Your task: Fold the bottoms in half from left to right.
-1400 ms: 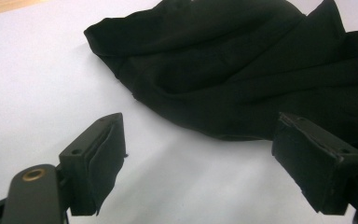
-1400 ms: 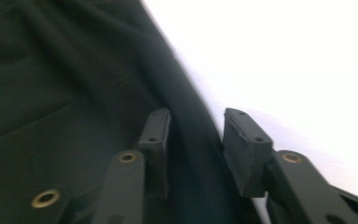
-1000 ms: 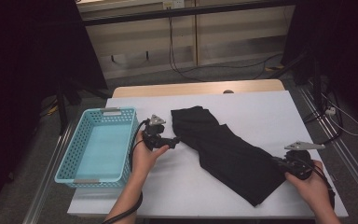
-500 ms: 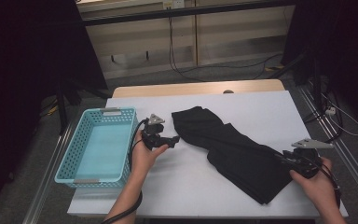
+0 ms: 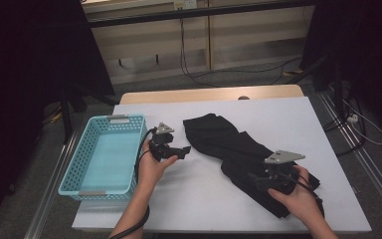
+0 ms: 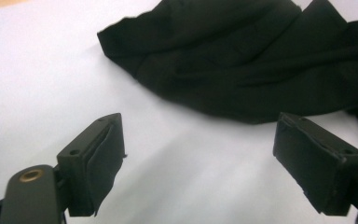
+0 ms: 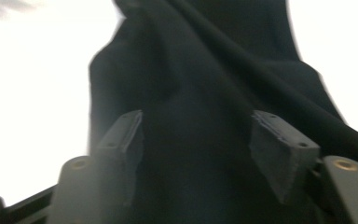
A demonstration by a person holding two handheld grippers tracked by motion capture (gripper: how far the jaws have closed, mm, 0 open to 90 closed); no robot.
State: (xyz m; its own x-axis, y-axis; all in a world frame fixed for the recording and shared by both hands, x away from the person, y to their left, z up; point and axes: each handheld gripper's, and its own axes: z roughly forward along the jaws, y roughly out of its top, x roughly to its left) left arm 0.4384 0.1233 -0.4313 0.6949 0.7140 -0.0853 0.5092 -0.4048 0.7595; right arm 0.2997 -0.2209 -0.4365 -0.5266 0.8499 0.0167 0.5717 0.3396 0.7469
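a white table [image 5: 199, 199] seen from above, with a black garment [image 5: 238, 149] lying crumpled across its middle and stretching diagonally toward the person's right. the garment is the landmark here. on the far left of it, well apart, stands a light blue plastic basket [image 5: 74, 169] with a perforated wall, at the table's left edge.

between the basket and the garment, the person's left hand holds the left gripper [image 5: 183, 150], its tips pointing at the garment's near-left end and just short of it. in the left gripper view its jaws stand wide apart over bare white table, with the edge of the garment [image 6: 242, 60] ahead of them and nothing between the pads; it is released.

the right gripper [image 5: 254, 180] sits over the garment's lower right part, held by the person's right hand [image 5: 298, 196]. in the right gripper view, which is blurred, its jaws are parted above the dark cloth [image 7: 200, 93] and have just been opening; the fabric lies under and between them, but the pads do not press on it, so it is released.
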